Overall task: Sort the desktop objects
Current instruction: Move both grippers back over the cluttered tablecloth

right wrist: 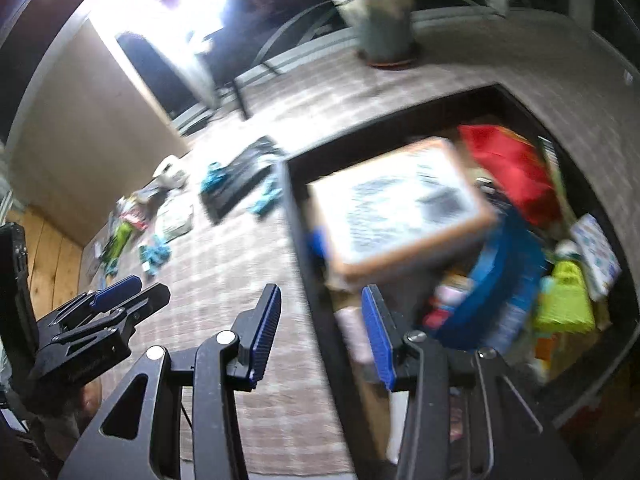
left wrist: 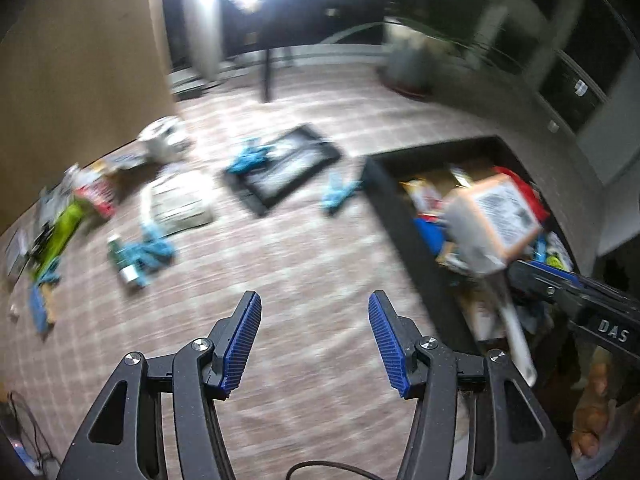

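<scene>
My left gripper (left wrist: 314, 308) hangs open over the checked tablecloth (left wrist: 280, 280) with nothing between its blue pads. My right gripper (right wrist: 320, 312) is also open, straddling the near wall of the black bin (right wrist: 296, 216); only cloth and bin wall show in its gap. Just past its fingertips an orange-edged box with a white label (right wrist: 400, 208) sits tilted over the pile in the bin, and no pad touches it. Scattered on the cloth are blue crumpled pieces (left wrist: 152, 252), a white packet (left wrist: 176, 200), a green item (left wrist: 64, 232) and a small bottle (left wrist: 124, 264). Both views are motion-blurred.
A black flat tray (left wrist: 284, 168) lies mid-table with blue pieces (left wrist: 248, 156) on and beside it. The bin holds a red bag (right wrist: 508, 172), a blue item (right wrist: 496, 288) and yellow-green packets (right wrist: 564, 304). A potted plant (right wrist: 380, 20) stands behind. A hand (left wrist: 596, 412) shows at lower right.
</scene>
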`<state>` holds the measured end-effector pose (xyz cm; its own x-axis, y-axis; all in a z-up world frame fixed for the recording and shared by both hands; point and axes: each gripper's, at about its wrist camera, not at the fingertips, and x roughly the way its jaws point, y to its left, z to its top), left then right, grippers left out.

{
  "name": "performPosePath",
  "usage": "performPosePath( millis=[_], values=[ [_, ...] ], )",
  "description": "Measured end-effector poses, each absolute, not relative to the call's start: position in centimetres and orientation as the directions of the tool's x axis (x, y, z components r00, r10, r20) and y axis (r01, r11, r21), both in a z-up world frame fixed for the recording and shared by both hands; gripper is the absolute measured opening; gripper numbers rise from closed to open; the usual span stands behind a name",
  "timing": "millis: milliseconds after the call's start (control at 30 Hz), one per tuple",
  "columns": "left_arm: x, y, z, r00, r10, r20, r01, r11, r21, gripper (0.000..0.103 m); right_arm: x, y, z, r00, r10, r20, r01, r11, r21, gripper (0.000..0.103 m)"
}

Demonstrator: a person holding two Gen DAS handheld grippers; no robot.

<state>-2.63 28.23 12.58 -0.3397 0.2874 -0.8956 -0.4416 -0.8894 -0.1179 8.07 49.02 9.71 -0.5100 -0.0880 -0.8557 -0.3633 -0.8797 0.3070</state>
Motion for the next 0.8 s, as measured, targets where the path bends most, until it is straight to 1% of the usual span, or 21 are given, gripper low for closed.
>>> performPosePath(
  millis=[233,467,667,800],
  values=[
    [-5.4,20.6,11.7,-0.365,0.211,-0.907,-0.287,-0.952,-0.106,0.053,2.9,43.0,10.3,-0.500,-0.148,-0.853,-0.229,-0.927,0.296,0.042],
    [-8.0,13.2,11.0,-0.379,0.136,-0.915,-0.131,-0.987,-0.093,0.054,-2.2,37.3,10.1,-0.454,-0.211,-0.865,-0.093,-0.955,0.282,0.042],
    [-10.6,7.3,9.9,-0.371,0.099,-0.923,0.009,-0.994,-0.110,0.054,-6.2,33.0,9.9,-0.414,-0.249,-0.876,0.013,-0.963,0.268,0.042],
    [-12.5,3.6,8.8,-0.352,0.084,-0.932,0.102,-0.987,-0.127,0.054,-9.2,29.9,9.4,-0.365,-0.301,-0.881,0.091,-0.953,0.288,0.042]
  ],
)
